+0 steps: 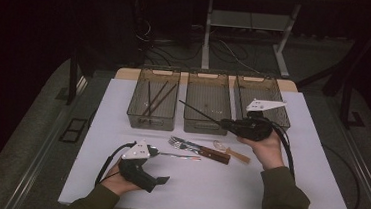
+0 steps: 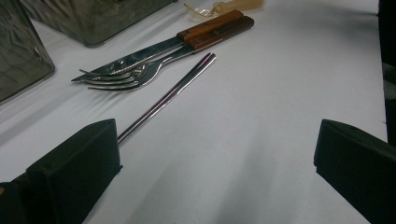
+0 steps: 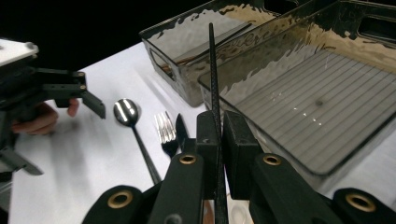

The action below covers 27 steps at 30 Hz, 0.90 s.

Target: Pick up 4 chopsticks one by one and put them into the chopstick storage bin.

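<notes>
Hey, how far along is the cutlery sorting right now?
Partly done. Dark chopsticks already lie in the left bin. In hand: the right tongs are shut on a black chopstick, held above the table before the middle bin. Left: a spoon, a fork, a wooden-handled knife and a pale spoon lie on the table. The left tongs are open beside the spoon.

In the right gripper view the black chopstick ran down between the shut jaws, its lower end cut off by the bottom edge. The spoon handle vanished behind the right gripper, as did the fork and knife handles. In the left gripper view the spoon's bowl was hidden behind one jaw, and the pale plastic spoon was cropped by the top edge. In the high view the thin sticks in the left bin were too small to identify.
</notes>
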Each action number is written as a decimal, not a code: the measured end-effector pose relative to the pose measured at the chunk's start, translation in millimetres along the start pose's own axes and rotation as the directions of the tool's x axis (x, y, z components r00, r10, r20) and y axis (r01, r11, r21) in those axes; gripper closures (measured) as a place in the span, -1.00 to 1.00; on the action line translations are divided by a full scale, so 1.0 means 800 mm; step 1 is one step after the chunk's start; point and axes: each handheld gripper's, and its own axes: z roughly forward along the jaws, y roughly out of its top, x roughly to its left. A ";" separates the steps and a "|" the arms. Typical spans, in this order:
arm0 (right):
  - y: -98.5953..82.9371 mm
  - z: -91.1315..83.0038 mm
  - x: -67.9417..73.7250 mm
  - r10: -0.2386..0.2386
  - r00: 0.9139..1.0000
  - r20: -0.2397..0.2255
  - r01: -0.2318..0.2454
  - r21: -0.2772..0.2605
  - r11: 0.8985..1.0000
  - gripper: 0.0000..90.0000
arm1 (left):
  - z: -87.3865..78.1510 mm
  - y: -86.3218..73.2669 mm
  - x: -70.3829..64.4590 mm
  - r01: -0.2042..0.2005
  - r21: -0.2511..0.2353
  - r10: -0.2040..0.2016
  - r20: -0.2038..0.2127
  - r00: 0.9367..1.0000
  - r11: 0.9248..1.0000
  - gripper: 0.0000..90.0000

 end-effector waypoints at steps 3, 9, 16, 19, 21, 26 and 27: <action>0.008 0.010 0.001 -0.008 1.000 0.005 0.008 0.008 1.000 0.89 | 0.000 0.000 0.000 0.000 0.000 0.000 0.001 1.000 1.000 -1.00; 0.024 0.031 0.004 -0.011 1.000 0.020 0.010 0.023 1.000 0.89 | 0.000 0.000 0.000 -0.001 -0.002 0.001 0.006 1.000 1.000 -1.00; 0.040 0.057 0.007 0.003 0.998 0.067 -0.005 0.026 1.000 0.89 | 0.000 0.000 -0.001 0.004 -0.006 -0.004 0.010 1.000 1.000 -1.00; 0.048 0.068 0.009 0.012 0.997 0.079 -0.014 0.032 0.999 0.89 | 0.000 0.001 -0.001 0.001 -0.008 0.000 0.012 1.000 1.000 -1.00; 0.053 0.076 0.011 0.015 0.996 0.085 -0.019 0.041 0.999 0.89 | 0.000 0.001 -0.001 0.000 -0.009 0.000 0.012 1.000 1.000 -1.00; 0.065 0.096 0.014 0.015 0.994 0.104 -0.020 0.048 0.999 0.89 | 0.000 0.001 -0.001 -0.002 -0.003 0.002 0.014 1.000 1.000 -1.00; 0.067 0.100 0.014 0.013 0.994 0.111 -0.019 0.048 0.999 0.89 | 0.000 0.001 -0.001 -0.001 -0.003 0.001 0.013 1.000 1.000 -1.00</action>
